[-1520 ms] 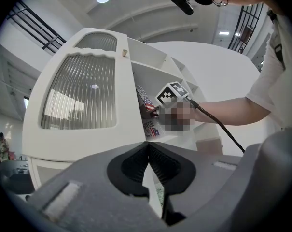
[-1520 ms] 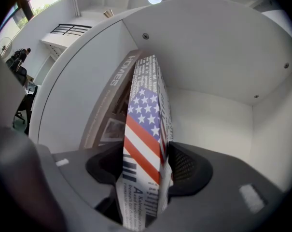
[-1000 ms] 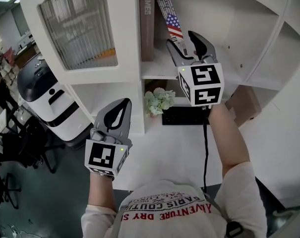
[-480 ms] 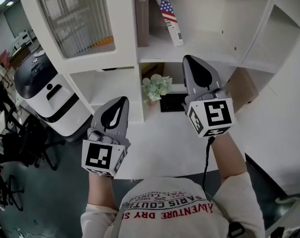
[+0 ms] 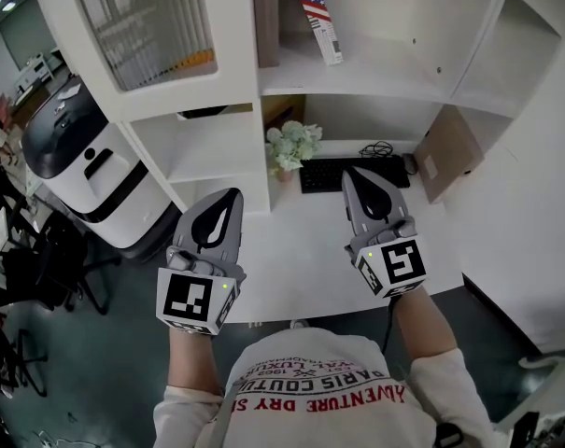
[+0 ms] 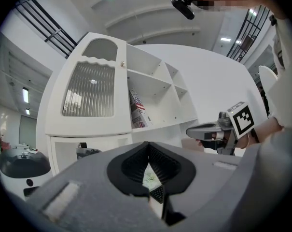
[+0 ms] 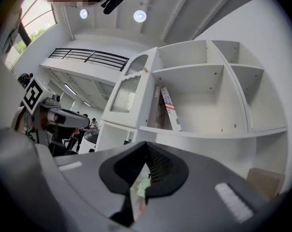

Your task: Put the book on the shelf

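Observation:
The book with a flag on its cover [image 5: 317, 12] leans tilted in the white shelf [image 5: 357, 68], next to a brown book [image 5: 265, 17] standing upright. It shows in the right gripper view as a leaning book [image 7: 169, 108] and in the left gripper view as a small leaning book [image 6: 137, 115]. My right gripper [image 5: 360, 187] hangs low over the desk, well below the shelf, shut with nothing in it. My left gripper [image 5: 223, 205] is at the lower left, also shut and holding nothing.
A small potted plant [image 5: 292, 146], a black keyboard [image 5: 349, 173] and a cardboard box [image 5: 447, 152] sit on the white desk [image 5: 301, 259] under the shelf. A white and black machine [image 5: 86, 161] stands left, beside a glass-fronted cabinet door [image 5: 151, 26].
My right gripper let go of the flag book on the shelf, shut its jaws and came down and back to desk height. The book stays leaning. The left gripper hardly moved.

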A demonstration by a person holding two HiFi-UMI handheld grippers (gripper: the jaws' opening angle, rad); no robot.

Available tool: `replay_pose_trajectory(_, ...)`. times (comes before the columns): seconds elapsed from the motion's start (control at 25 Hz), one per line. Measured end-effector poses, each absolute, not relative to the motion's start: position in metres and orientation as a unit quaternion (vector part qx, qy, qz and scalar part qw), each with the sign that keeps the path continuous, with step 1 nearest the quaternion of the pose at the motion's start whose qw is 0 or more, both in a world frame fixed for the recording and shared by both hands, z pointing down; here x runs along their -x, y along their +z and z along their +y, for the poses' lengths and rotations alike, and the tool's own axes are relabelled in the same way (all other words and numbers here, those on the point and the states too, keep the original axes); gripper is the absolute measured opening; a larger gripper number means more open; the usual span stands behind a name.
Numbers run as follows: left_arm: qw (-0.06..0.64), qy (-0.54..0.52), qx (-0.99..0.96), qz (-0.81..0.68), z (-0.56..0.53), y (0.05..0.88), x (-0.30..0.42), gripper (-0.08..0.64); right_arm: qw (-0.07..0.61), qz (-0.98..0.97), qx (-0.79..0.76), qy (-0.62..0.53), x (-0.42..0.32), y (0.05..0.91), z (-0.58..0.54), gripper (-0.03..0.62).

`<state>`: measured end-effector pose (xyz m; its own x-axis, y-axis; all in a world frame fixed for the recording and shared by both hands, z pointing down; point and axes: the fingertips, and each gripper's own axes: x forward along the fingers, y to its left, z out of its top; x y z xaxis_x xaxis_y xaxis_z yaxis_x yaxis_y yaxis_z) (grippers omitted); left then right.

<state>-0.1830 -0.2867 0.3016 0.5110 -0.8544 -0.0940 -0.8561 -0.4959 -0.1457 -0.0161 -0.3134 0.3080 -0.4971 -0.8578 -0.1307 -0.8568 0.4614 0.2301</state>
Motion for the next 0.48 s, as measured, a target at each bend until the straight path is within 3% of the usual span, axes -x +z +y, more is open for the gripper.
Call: replay_pose_trajectory(0.48, 0.058, -0.019, 0.865, 0.498, -0.288, 0.337, 0.184, 0.005, 0.024, -0.858, -0.509, -0.072, 0.005, 0.356, -0.297, 0.000)
